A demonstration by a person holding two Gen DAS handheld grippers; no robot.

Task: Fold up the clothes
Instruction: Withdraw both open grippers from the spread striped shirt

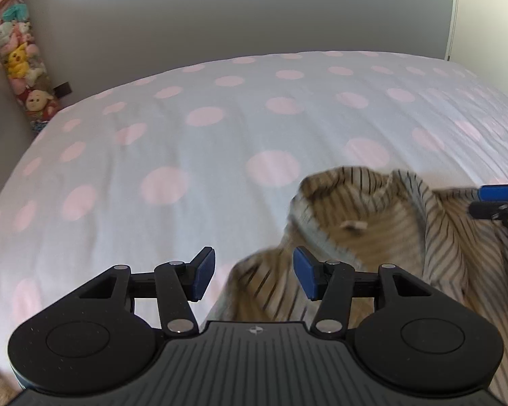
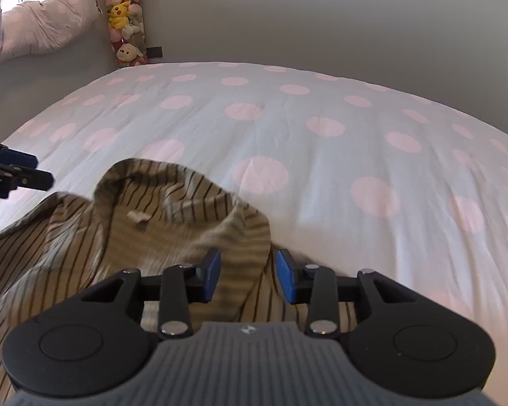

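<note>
We see one garment, a tan shirt (image 2: 125,237) with thin dark stripes, lying rumpled on the bed rather than flat or folded. Its collar end stands up in a loose hump toward the middle of the bed, the inside facing up with a small pale label (image 2: 137,218) showing below the neckline. The rest of the cloth spreads toward the near edge in soft folds, partly blurred, so we cannot tell sleeves from body.
</note>
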